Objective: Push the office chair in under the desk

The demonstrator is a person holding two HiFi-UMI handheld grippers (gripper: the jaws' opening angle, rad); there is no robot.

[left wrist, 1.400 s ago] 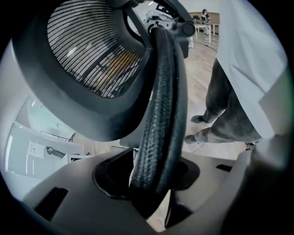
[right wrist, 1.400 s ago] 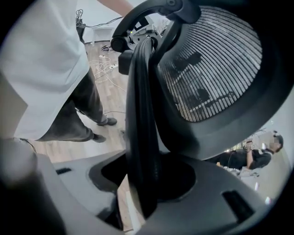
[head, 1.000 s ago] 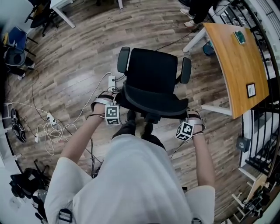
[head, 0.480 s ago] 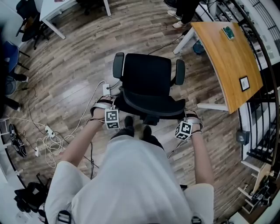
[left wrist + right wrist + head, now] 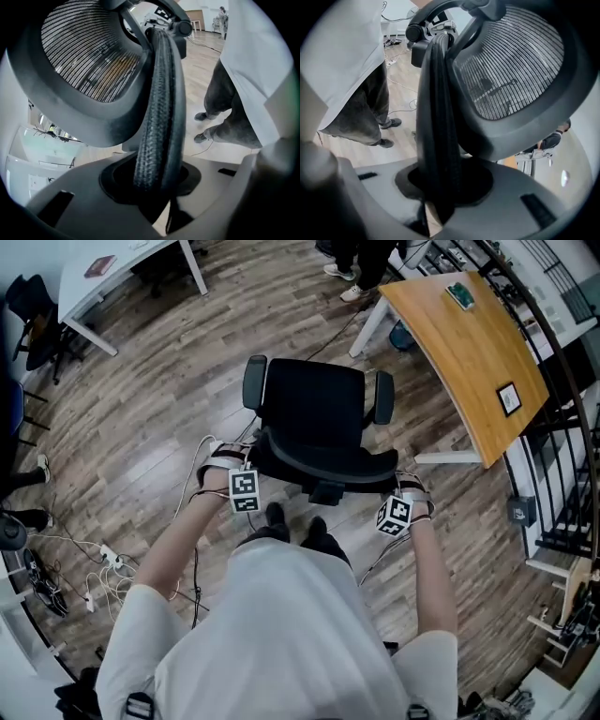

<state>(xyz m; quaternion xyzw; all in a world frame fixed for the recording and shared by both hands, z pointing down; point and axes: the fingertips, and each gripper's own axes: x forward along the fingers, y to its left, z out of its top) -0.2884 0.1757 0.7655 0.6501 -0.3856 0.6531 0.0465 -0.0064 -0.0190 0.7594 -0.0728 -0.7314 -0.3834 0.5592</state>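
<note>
The black office chair (image 5: 314, 407) stands on the wood floor with its mesh backrest (image 5: 323, 463) toward me and its seat facing away. The wooden desk (image 5: 467, 341) lies ahead to the right, clear of the chair. My left gripper (image 5: 246, 465) is shut on the backrest's left rim (image 5: 157, 117), which runs down between its jaws (image 5: 154, 180). My right gripper (image 5: 399, 487) holds the right rim (image 5: 436, 131). Its jaws (image 5: 440, 187) are opening slightly, with the rim still pressed between them.
White desk legs (image 5: 380, 320) stand close to the chair's right armrest (image 5: 383, 397). A white table (image 5: 112, 263) is at the far left. Cables and a power strip (image 5: 103, 554) lie on the floor to my left. Someone's feet (image 5: 352, 282) show ahead. A metal railing (image 5: 562, 474) runs along the right.
The chair and I have rolled forward across the floor. The wooden desk has come closer to the chair's right side. The floor cables have slid back to my left.
</note>
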